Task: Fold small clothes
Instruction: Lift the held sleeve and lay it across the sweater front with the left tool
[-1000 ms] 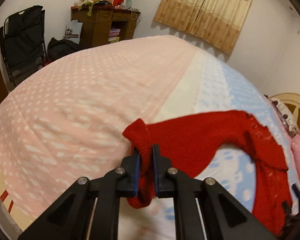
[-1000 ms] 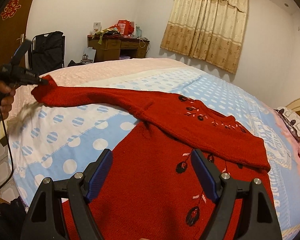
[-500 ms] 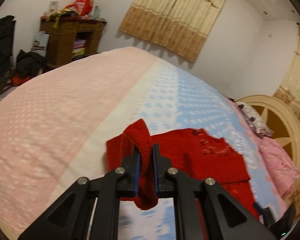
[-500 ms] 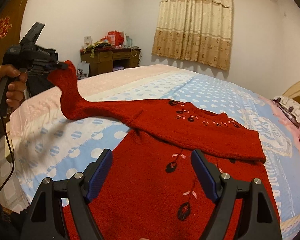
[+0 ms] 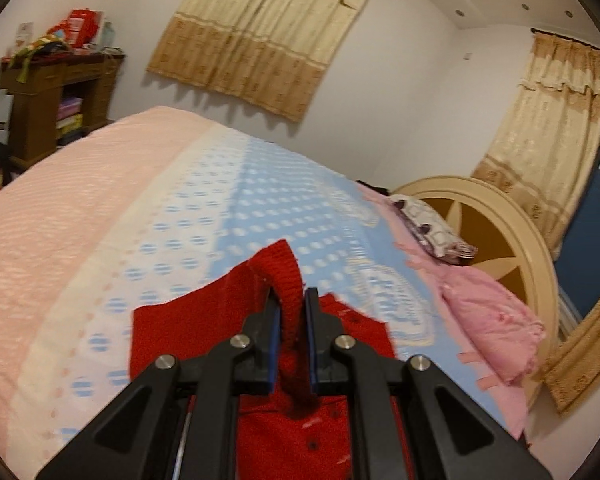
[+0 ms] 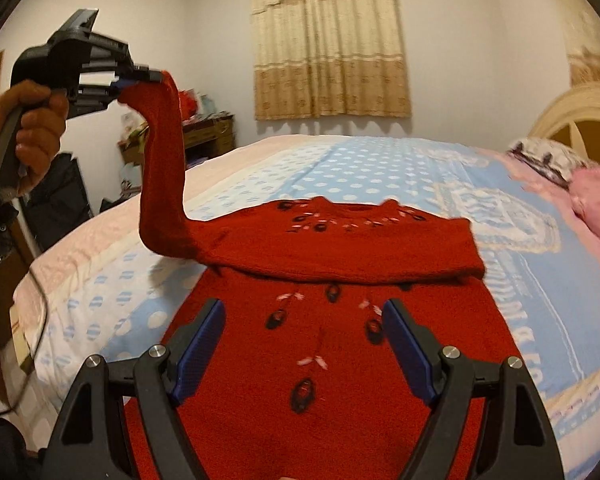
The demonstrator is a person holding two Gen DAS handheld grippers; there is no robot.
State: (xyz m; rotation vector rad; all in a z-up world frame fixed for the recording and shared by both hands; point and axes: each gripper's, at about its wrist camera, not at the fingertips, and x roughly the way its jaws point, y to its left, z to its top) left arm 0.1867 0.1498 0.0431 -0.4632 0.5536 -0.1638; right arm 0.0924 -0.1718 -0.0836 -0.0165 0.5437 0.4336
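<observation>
Your left gripper [image 5: 291, 334] is clamped narrow on the cuff of the red sweater [image 6: 340, 312], and that sleeve [image 6: 160, 168] hangs from it in a steep column down to the shoulder, well clear of the bed [image 6: 380, 168]. Your left hand [image 6: 24, 128] wraps the handle at the left border of the right wrist view, its cable [image 6: 40, 320] drooping past the mattress corner.

Your right gripper [image 6: 304, 344] stands wide with nothing between its 2 fingers [image 6: 202, 340], hovering over the sweater's lower front. The body lies flat on the blue dotted sheet, and the other sleeve is folded across the chest as a band whose right end stops at the sweater's right edge.

Bare sheet lies open beyond the collar and left of the body. A pink blanket [image 6: 596, 196] and pillow [image 6: 544, 156] crowd the headboard [image 6: 572, 108] side.
</observation>
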